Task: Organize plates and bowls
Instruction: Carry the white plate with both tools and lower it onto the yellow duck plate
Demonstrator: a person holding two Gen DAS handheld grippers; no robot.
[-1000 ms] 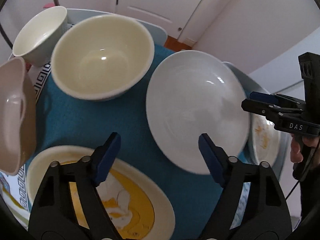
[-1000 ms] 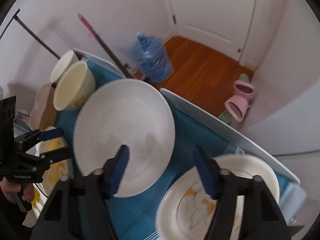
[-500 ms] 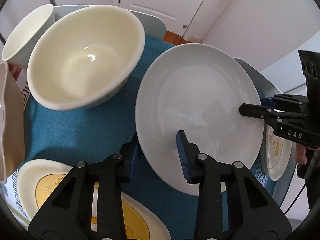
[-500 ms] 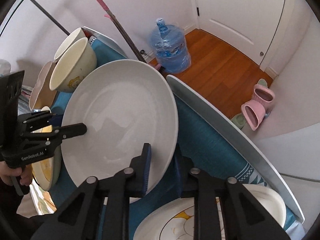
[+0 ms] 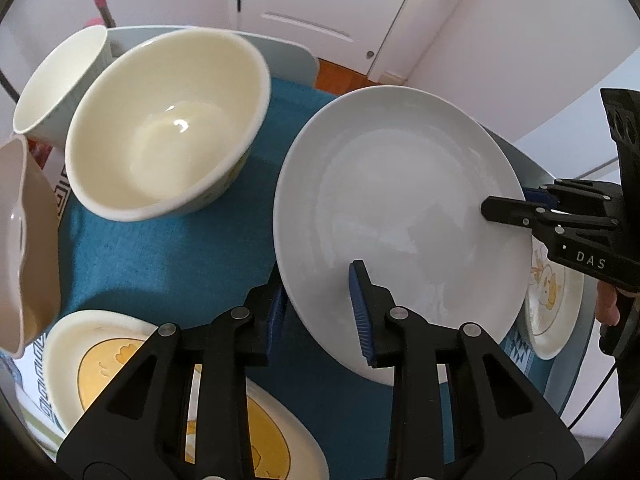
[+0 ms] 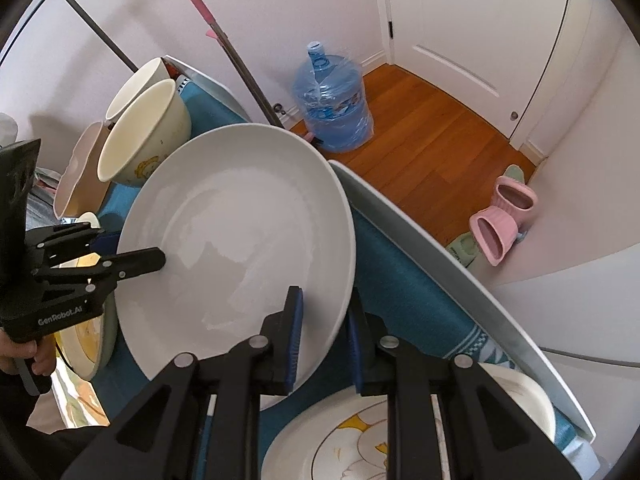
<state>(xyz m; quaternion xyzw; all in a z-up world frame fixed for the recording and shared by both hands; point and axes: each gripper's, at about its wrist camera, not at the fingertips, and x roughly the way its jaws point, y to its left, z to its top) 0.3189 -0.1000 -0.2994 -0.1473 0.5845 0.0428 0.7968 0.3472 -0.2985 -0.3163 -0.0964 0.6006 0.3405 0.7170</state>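
1. Through the left wrist camera, I see my left gripper [image 5: 320,312] clamped on the near rim of the large round white ceramic plate [image 5: 400,216], above the blue cloth [image 5: 168,248], beside the cream ceramic bowl [image 5: 168,120].
2. Through the right wrist camera, my right gripper [image 6: 322,336] pinches the same plate's opposite rim.

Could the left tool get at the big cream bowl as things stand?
Probably not right away: the left tool is clamped on the white plate's rim. The cream bowl itself sits uncovered beside it.
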